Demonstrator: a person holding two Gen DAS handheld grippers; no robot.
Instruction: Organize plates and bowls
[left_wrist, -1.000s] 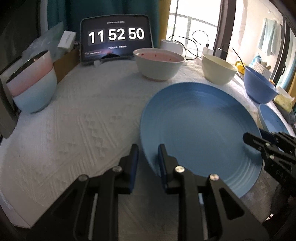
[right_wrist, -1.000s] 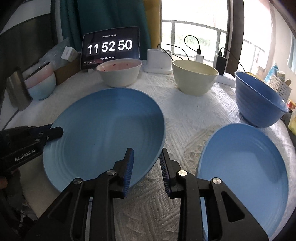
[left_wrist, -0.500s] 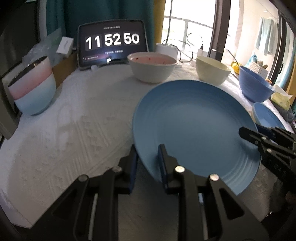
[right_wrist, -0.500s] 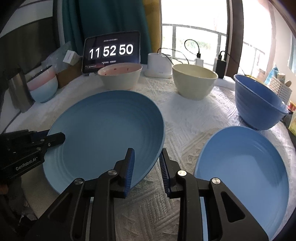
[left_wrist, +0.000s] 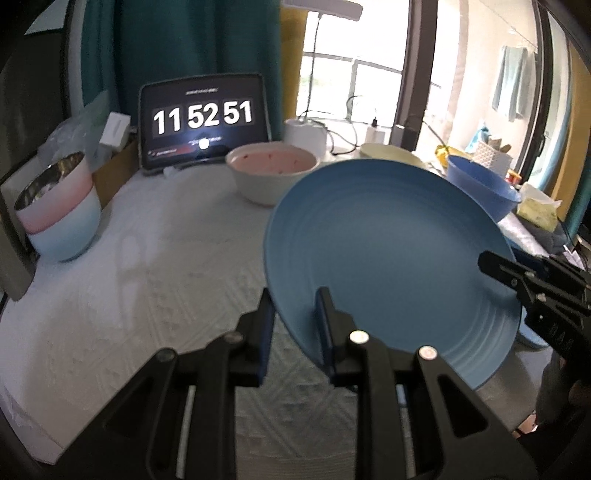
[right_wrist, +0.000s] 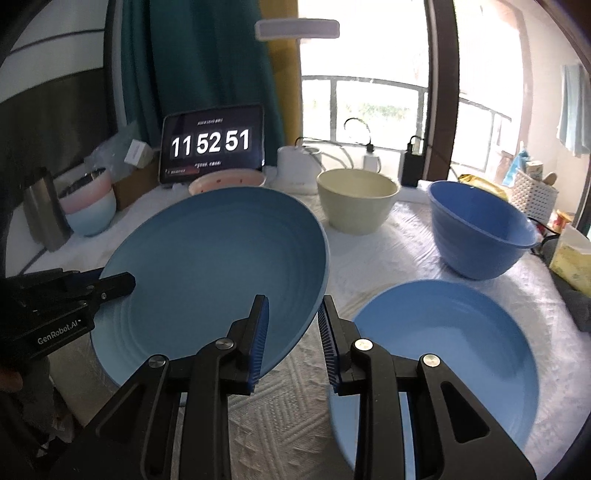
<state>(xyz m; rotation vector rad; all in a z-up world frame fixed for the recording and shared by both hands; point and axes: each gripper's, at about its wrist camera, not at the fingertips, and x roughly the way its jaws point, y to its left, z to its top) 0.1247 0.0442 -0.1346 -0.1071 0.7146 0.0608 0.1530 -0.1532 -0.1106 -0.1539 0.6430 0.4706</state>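
I have the big blue plate (left_wrist: 388, 258) gripped at two spots on its rim: left gripper (left_wrist: 293, 325) clamped on the near left edge, right gripper (right_wrist: 291, 332) clamped on the near right edge. Plate is off the white cloth (left_wrist: 147, 277), tilted with its far edge higher. Second blue plate (right_wrist: 443, 354) lies flat on the cloth just right of the right gripper. Behind it: dark blue bowl (right_wrist: 480, 236), cream bowl (right_wrist: 356, 203). Pink-lined bowl (left_wrist: 271, 173) sits in front of the clock tablet (left_wrist: 203, 122), reading 11 52 51. Pink and pale blue bowls (left_wrist: 61, 214) stacked at far left
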